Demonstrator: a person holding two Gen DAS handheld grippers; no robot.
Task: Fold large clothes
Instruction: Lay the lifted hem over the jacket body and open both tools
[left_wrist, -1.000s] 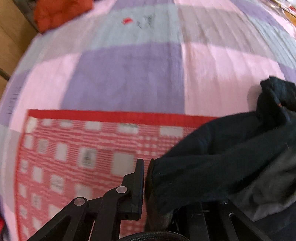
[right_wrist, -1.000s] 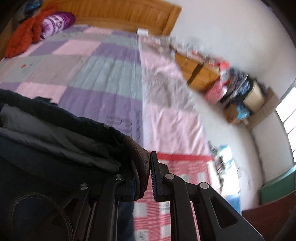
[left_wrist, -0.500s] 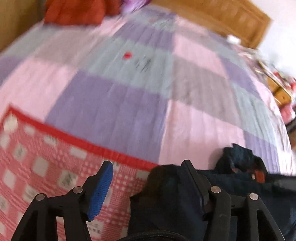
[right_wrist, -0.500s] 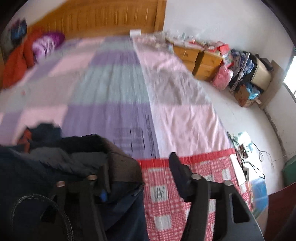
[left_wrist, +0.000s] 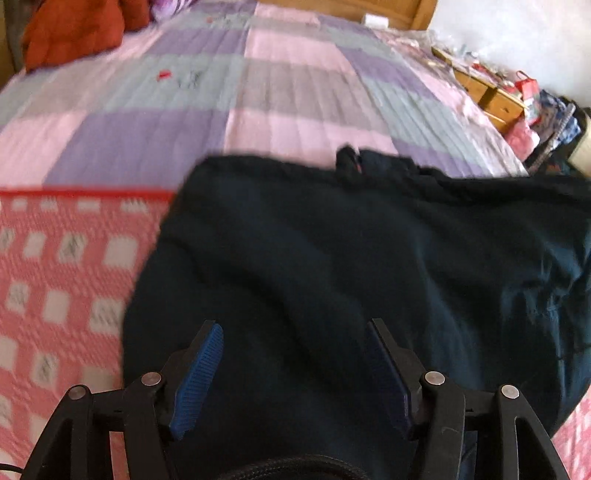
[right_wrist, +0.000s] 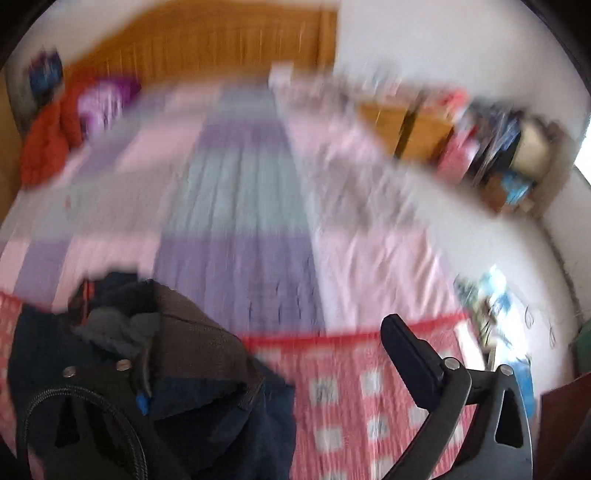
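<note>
A large dark navy garment (left_wrist: 351, 266) lies spread on the bed, over the edge of a red-and-white checked blanket (left_wrist: 55, 288). My left gripper (left_wrist: 295, 354) is open above the garment's near part, its blue pads wide apart and empty. In the right wrist view the garment (right_wrist: 192, 354) shows a brown collar and grey lining at lower left. My right gripper (right_wrist: 266, 369) is open; its left finger is partly hidden by the cloth, its right finger (right_wrist: 410, 358) stands free over the checked blanket (right_wrist: 362, 398). That view is blurred.
The bed has a pink, purple and grey patchwork quilt (left_wrist: 258, 92) and a wooden headboard (right_wrist: 207, 40). A red-orange garment (left_wrist: 74, 29) lies by the pillows at far left. Wooden bedside cabinets (right_wrist: 406, 129) and piled clutter (right_wrist: 509, 155) line the right wall.
Both grippers, shut on the dark garment a second ago, have opened and let it go. The garment now lies on the bed; both grippers have pulled back.
</note>
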